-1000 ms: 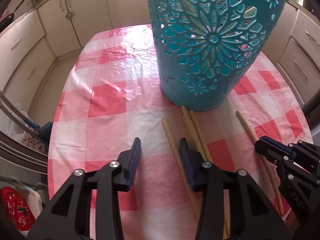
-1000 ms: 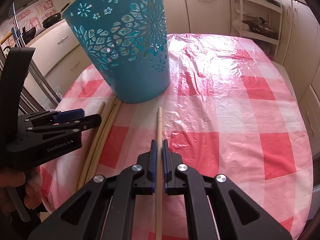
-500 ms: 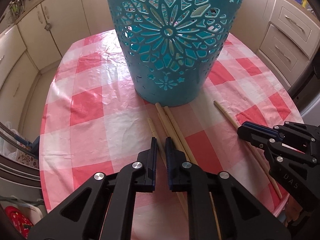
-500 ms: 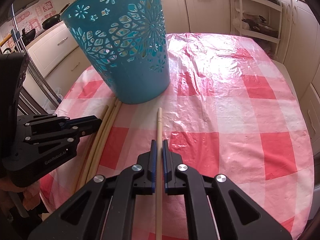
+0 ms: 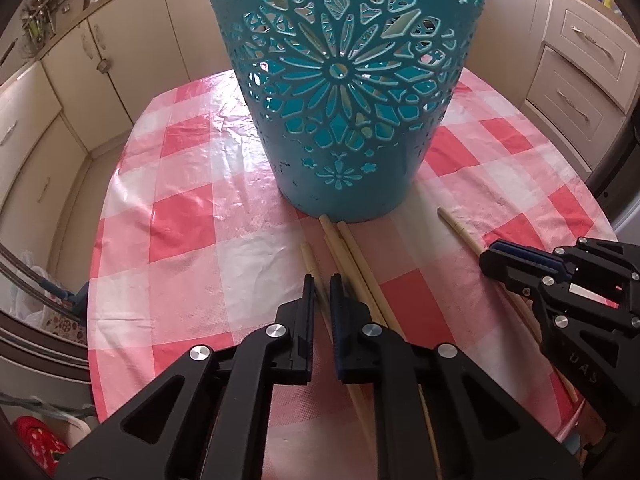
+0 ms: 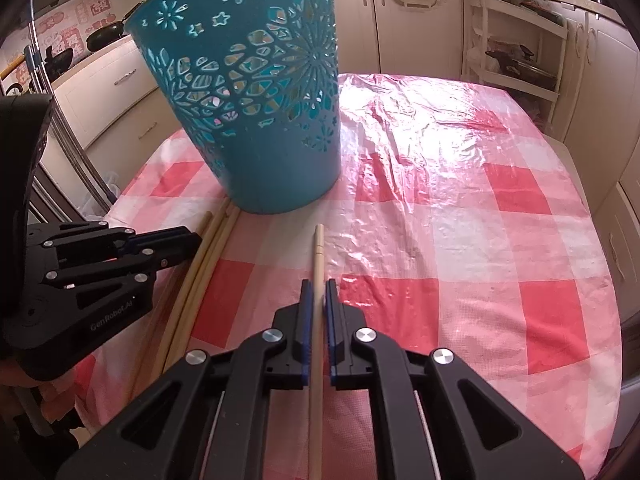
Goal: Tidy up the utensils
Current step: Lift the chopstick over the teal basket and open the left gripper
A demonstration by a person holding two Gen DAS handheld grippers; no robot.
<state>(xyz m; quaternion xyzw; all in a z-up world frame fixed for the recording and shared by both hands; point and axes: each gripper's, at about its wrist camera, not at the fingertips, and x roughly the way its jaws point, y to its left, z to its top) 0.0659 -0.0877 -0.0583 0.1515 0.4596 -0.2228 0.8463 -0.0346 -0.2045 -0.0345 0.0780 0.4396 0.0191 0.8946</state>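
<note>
Since the earlier frame your left gripper (image 5: 322, 284) closed on a chopstick (image 5: 307, 258); your right gripper (image 6: 315, 290) stayed clamped on another chopstick (image 6: 317, 252), so both were ready for the basket (image 5: 348, 80).

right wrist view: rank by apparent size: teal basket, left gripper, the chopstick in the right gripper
1. teal basket, largest by far.
2. left gripper, bulky, but it sits close to the lens, so this rank is unsure.
3. chopstick, long but very thin.
</note>
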